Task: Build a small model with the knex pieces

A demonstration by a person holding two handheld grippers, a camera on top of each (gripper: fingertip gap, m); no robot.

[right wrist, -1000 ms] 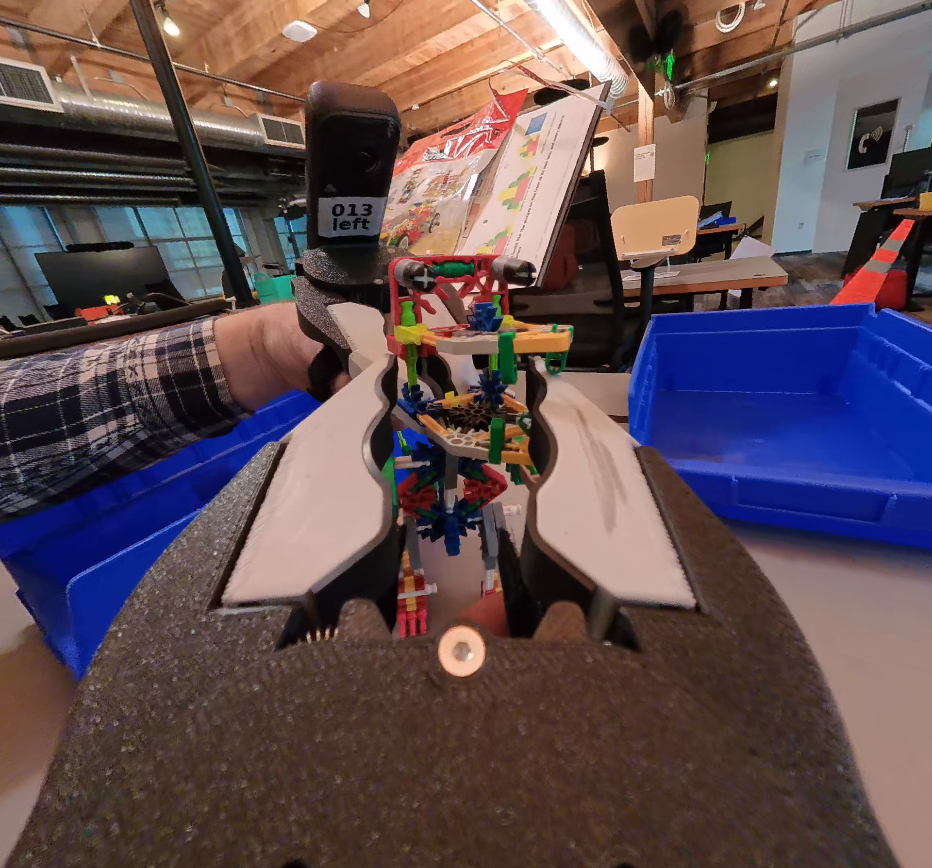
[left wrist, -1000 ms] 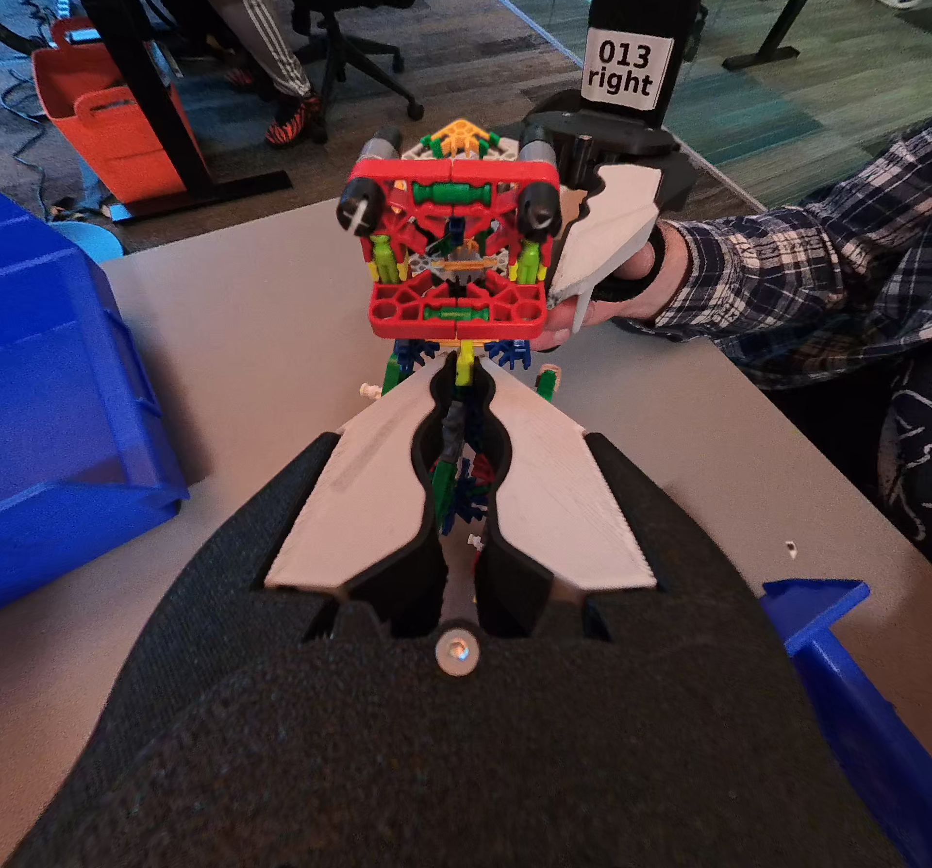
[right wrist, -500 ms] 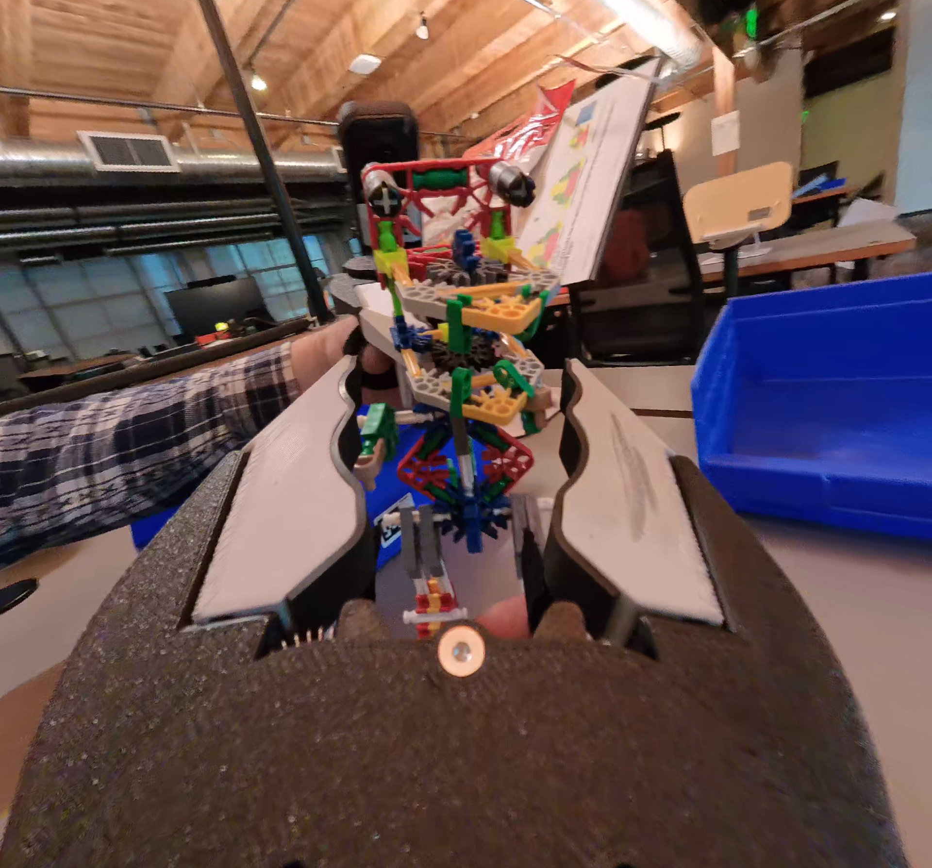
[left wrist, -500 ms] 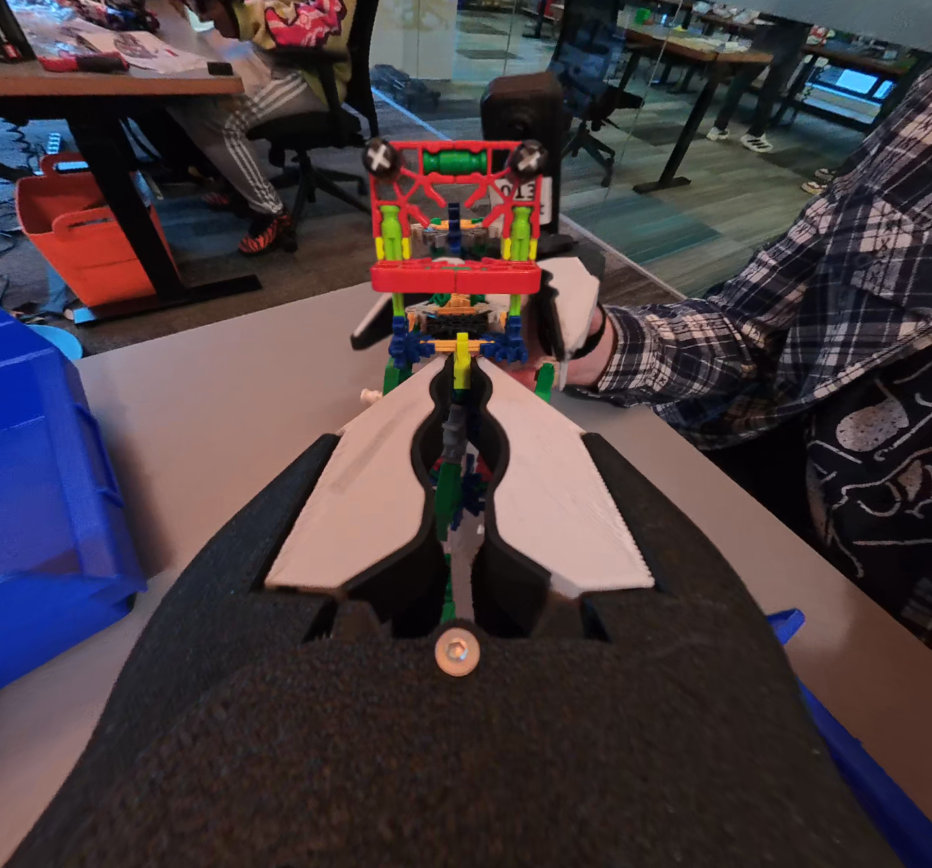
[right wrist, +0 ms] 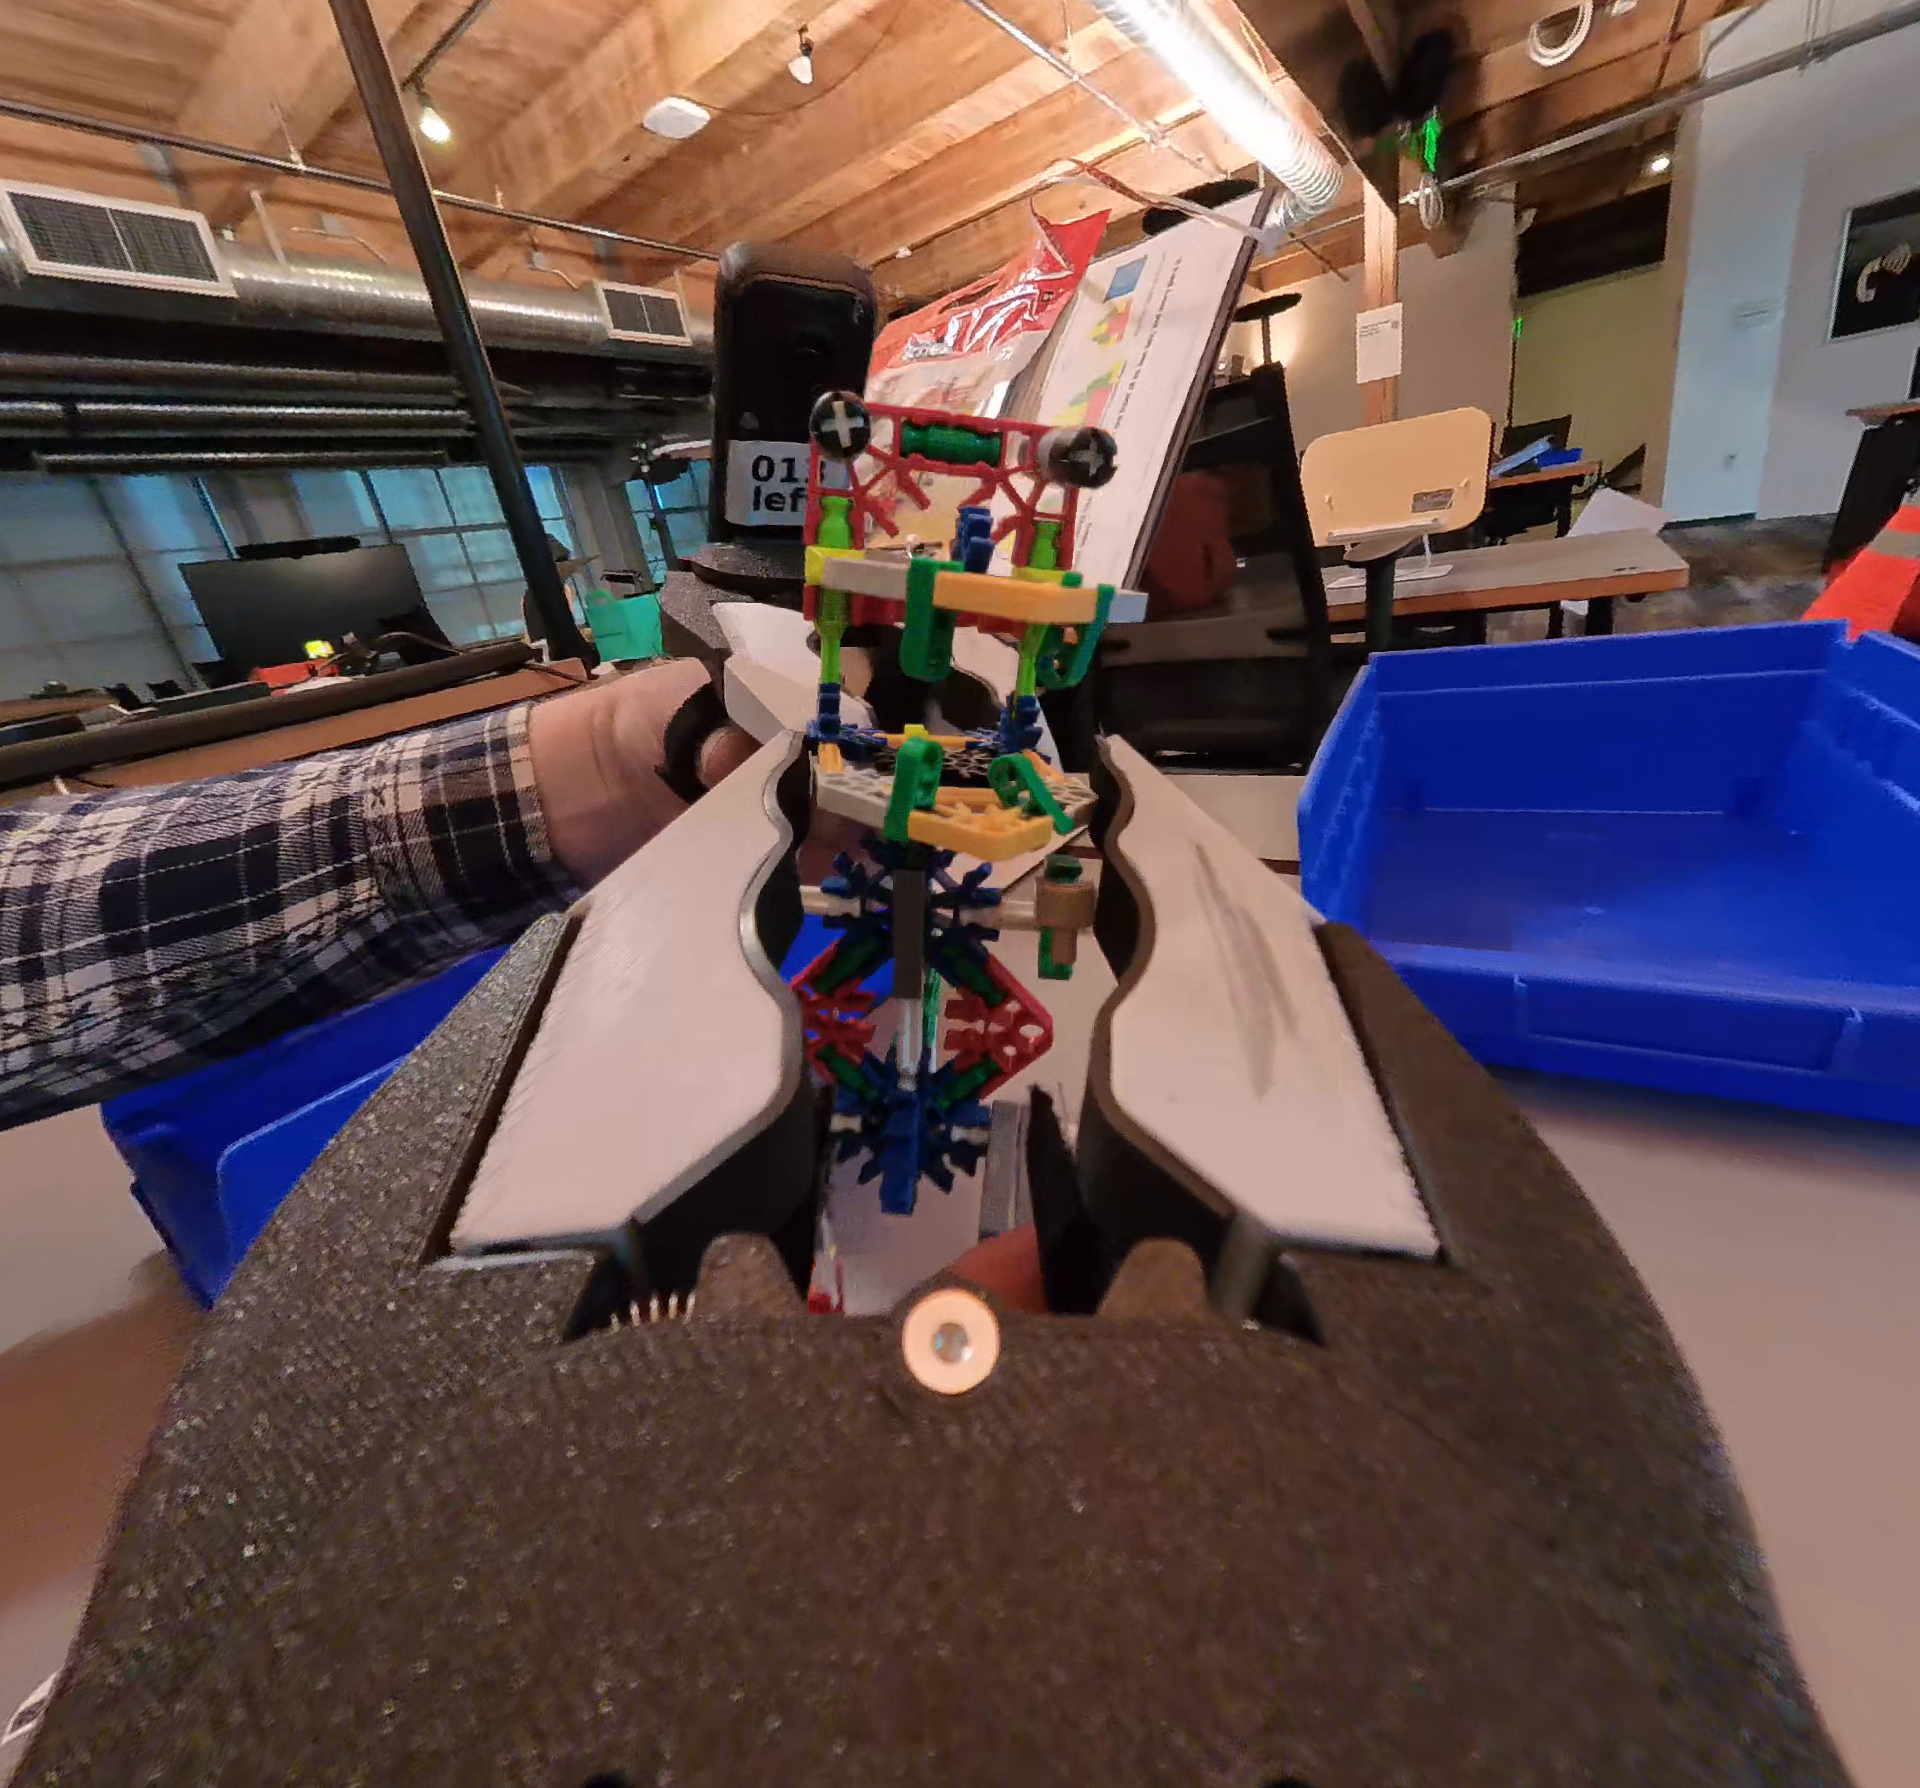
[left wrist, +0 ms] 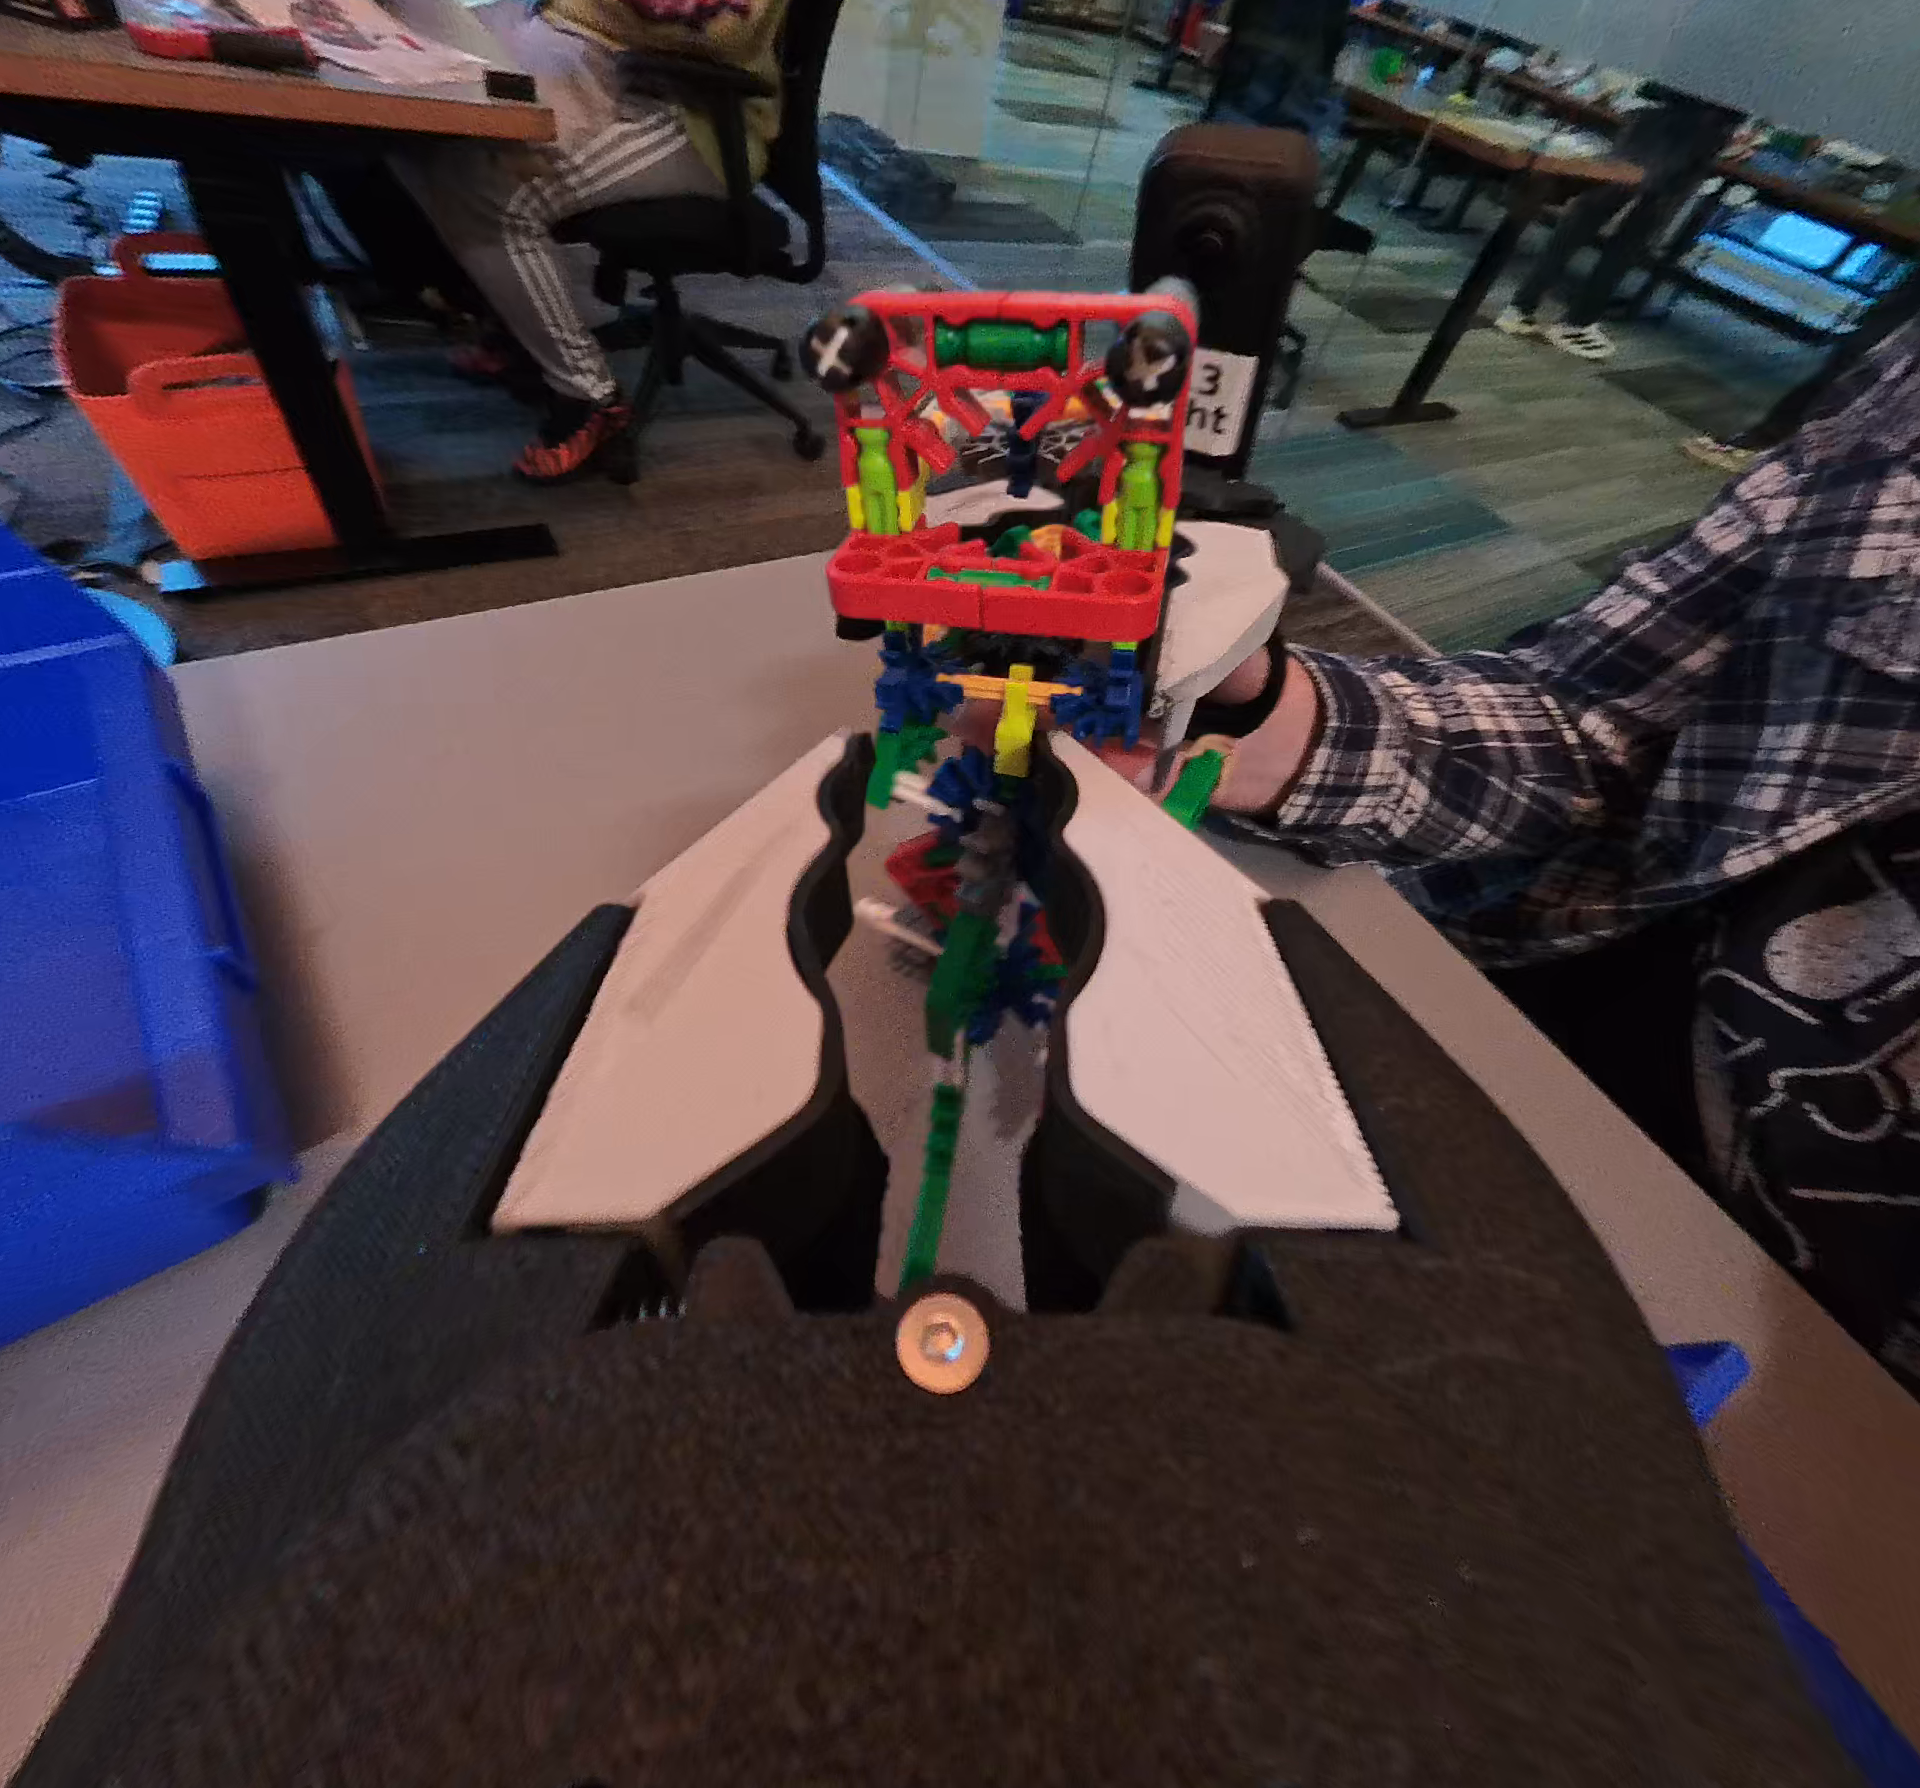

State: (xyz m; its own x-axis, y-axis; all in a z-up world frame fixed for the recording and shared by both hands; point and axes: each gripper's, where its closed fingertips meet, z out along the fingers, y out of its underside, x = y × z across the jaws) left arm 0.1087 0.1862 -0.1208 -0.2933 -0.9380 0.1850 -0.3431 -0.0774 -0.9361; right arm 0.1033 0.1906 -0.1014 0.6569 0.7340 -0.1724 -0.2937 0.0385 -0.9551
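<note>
A small model [left wrist: 997, 585] of red, green, blue and yellow plastic rods and connectors stands upright between my two grippers over the grey table [left wrist: 520, 751]. My left gripper [left wrist: 948, 751] has its jaws parted a little around the model's lower stem, with a gap on the left side. My right gripper [right wrist: 951, 751] is shut on the model [right wrist: 956, 803] and pinches its lower grey and yellow plate from both sides. The right gripper's white fingers [left wrist: 1216, 595] show behind the model, and the left gripper's fingers [right wrist: 769, 678] show in the right wrist view.
A blue bin [left wrist: 94, 907] stands left of the left gripper and another blue bin [right wrist: 1610, 855] right of the right gripper. A third blue bin [right wrist: 260, 1115] lies under a plaid sleeve. An instruction booklet [right wrist: 1122, 367] stands propped behind. An orange bucket [left wrist: 177, 408] sits on the floor. Both grippers' tips are close together, under 4 cm apart.
The model has tipped upright. My left jaws, tight on the stem before, have parted. My right jaws widened half a second ago and have now closed on the lower plate.
</note>
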